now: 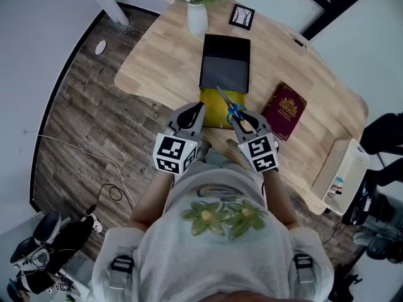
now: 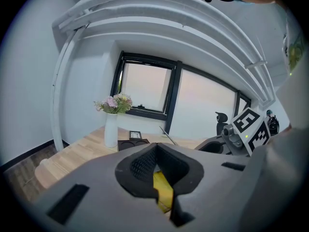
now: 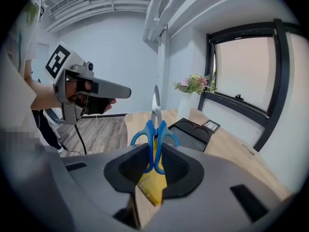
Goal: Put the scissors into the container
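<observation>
right gripper (image 1: 245, 122) is clamped on the scissors (image 1: 234, 109) by the blue handle loops, blades sticking out ahead toward the black container (image 1: 225, 61). scissors are in the air over the yellow packet (image 1: 213, 109) at the near edge of the table (image 1: 157, 61), short of the container. left gripper (image 1: 191, 116) sits just beside it, jaws together, nothing between them that I can see, only yellow showing through the slit underneath. risks as I read it: the grip is on rounded plastic loops and all the blade length hangs forward, so a wrist tilt could let the scissors pivot in the pads or slip out onto the packet. blades lead, so the tip gets there first. if it catches the near wall it could shove the box toward the vase (image 1: 197, 17) or lever the handles out of the jaws. can't tell whether the container's top is open. the right gripper view shows two round recesses on it; if that's a lid, a release just leaves the scissors lying on top. red book (image 1: 284, 110) is off to the right, out of the path. left gripper is near enough to bump the right one if both go forward.
</observation>
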### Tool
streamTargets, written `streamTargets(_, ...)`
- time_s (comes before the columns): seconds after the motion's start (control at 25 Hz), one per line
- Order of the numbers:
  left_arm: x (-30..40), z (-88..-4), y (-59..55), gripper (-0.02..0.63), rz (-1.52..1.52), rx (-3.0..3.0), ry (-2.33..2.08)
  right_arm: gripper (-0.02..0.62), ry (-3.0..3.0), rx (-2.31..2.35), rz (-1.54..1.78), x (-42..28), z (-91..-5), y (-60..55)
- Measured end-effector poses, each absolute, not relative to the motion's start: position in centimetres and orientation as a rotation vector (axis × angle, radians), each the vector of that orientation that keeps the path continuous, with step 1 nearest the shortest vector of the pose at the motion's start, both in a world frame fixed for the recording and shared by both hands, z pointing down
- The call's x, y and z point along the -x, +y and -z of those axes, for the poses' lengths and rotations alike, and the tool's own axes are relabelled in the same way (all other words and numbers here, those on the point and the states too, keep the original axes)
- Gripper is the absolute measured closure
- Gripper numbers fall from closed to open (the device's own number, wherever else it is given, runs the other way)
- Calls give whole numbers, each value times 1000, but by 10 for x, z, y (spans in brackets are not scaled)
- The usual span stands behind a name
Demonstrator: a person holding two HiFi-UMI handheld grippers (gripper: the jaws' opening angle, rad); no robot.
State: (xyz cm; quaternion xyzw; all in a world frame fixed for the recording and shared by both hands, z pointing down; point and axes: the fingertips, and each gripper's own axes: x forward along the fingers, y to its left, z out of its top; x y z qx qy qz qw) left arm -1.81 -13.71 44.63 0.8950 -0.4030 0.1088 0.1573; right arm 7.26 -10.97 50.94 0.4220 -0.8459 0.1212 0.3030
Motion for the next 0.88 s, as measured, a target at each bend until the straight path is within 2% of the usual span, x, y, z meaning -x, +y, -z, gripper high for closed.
streamTargets(0.88, 19, -464, -150, 599, -344, -2490, -1187, 517, -2210, -964, -371, -69, -546, -122)
